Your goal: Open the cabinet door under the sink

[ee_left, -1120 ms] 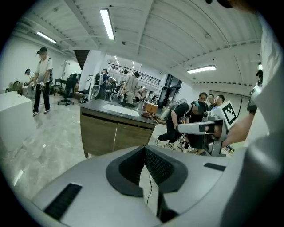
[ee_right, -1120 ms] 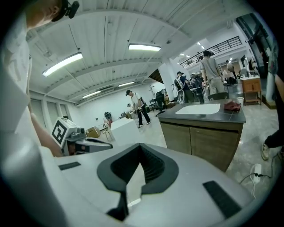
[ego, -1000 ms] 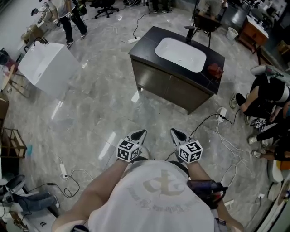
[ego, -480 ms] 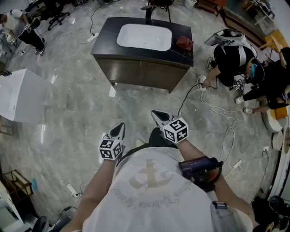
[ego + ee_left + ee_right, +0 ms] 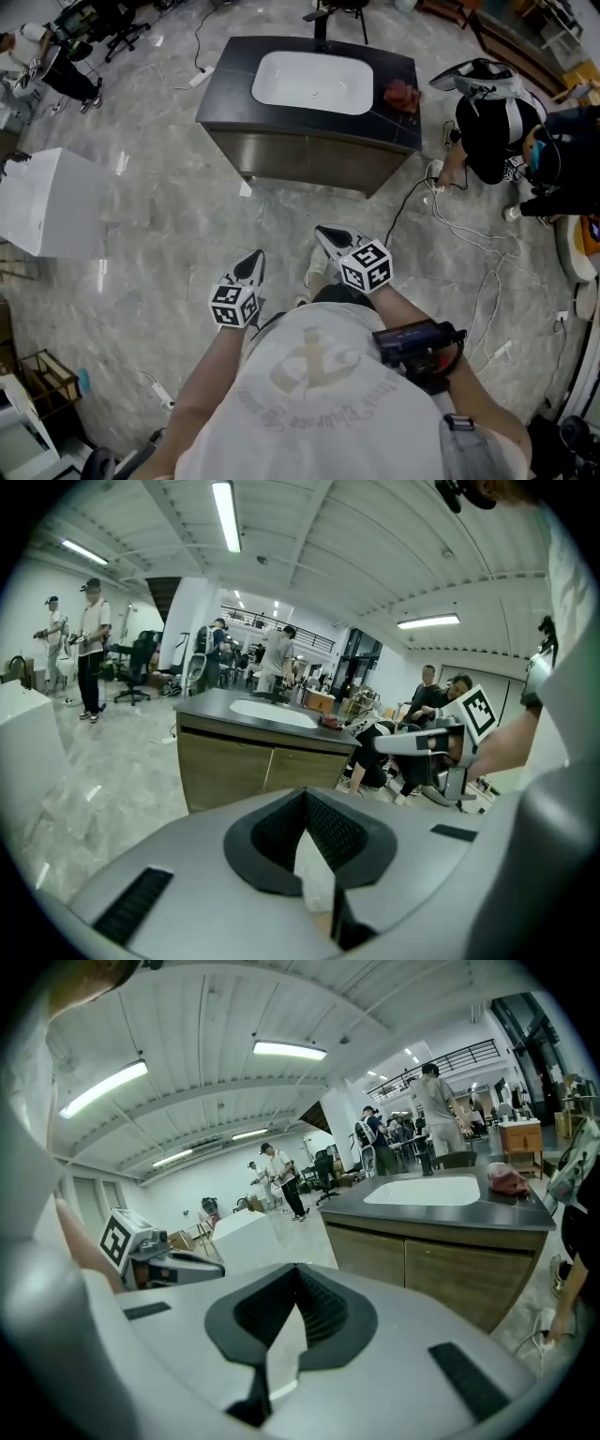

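Observation:
The sink cabinet stands ahead on the floor, with a dark top, a white basin and two brown doors, both closed. The doors face me in the left gripper view and the right gripper view. My left gripper and right gripper are held side by side in front of my body, well short of the cabinet. Both are shut with nothing between their jaws.
A red cloth lies on the countertop's right end and a black faucet stands behind the basin. A person crouches right of the cabinet among floor cables. A white box stands at the left.
The view has swung so the cabinet now sits centred and square ahead. Both grippers have moved forward toward it, still shut.

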`<state>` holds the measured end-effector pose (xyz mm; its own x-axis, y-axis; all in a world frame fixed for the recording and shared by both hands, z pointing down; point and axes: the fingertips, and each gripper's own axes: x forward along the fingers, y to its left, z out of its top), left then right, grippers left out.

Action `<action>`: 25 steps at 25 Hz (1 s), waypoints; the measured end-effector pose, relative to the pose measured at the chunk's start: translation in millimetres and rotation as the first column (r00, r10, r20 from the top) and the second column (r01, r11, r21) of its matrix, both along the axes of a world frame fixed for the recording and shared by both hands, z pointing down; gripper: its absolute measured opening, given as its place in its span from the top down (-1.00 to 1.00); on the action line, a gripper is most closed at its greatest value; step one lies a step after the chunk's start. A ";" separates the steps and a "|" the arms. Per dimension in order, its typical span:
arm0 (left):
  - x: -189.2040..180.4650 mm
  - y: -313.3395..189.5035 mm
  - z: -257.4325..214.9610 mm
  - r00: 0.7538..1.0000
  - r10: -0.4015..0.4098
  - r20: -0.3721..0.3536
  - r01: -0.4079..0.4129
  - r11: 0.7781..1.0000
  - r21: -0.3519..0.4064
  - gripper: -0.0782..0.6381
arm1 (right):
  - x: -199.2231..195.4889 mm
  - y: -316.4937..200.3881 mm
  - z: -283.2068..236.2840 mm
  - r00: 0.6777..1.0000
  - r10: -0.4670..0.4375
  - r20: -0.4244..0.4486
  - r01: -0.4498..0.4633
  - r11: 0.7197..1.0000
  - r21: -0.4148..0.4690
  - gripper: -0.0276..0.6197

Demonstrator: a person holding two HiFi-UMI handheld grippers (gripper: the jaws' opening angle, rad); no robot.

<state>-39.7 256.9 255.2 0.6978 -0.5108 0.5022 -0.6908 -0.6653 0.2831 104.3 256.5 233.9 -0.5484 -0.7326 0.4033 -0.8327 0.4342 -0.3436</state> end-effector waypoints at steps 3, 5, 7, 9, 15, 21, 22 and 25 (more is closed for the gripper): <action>8.2 -30.7 -1.1 1.000 0.002 0.007 -0.002 1.000 0.000 0.75 | 7.9 -32.6 1.9 1.000 -0.003 0.001 0.003 1.000 0.002 0.88; 13.0 -54.6 -3.8 1.000 0.004 0.013 -0.004 1.000 0.011 0.75 | 10.2 -55.6 3.9 1.000 -0.012 -0.001 0.012 1.000 0.002 0.88; 19.4 -78.7 -6.1 1.000 -0.003 0.015 0.002 1.000 0.017 0.75 | 14.2 -77.3 6.1 1.000 -0.018 0.003 0.018 1.000 -0.002 0.88; 28.7 -95.9 -9.1 1.000 -0.003 0.013 0.002 1.000 0.016 0.75 | 20.2 -92.9 6.3 1.000 -0.022 0.006 0.022 1.000 -0.008 0.88; 34.2 -151.4 -26.7 0.999 0.009 0.048 -0.012 0.998 0.065 0.75 | 15.7 -157.9 -9.4 0.998 -0.053 0.023 0.053 0.998 0.031 0.87; 69.1 -160.5 -15.4 0.988 0.110 0.109 -0.117 0.991 0.059 0.75 | 33.3 -181.7 1.8 0.995 -0.034 0.098 0.034 0.999 0.001 0.88; 71.0 -164.8 -13.7 0.986 0.118 0.114 -0.126 0.990 0.061 0.75 | 34.7 -185.5 2.1 0.994 -0.026 0.104 0.025 1.000 0.004 0.87; 63.7 -179.0 -15.4 0.984 0.133 0.120 -0.142 0.988 0.063 0.75 | 25.3 -190.6 3.8 0.994 0.000 0.112 0.001 1.000 -0.011 0.88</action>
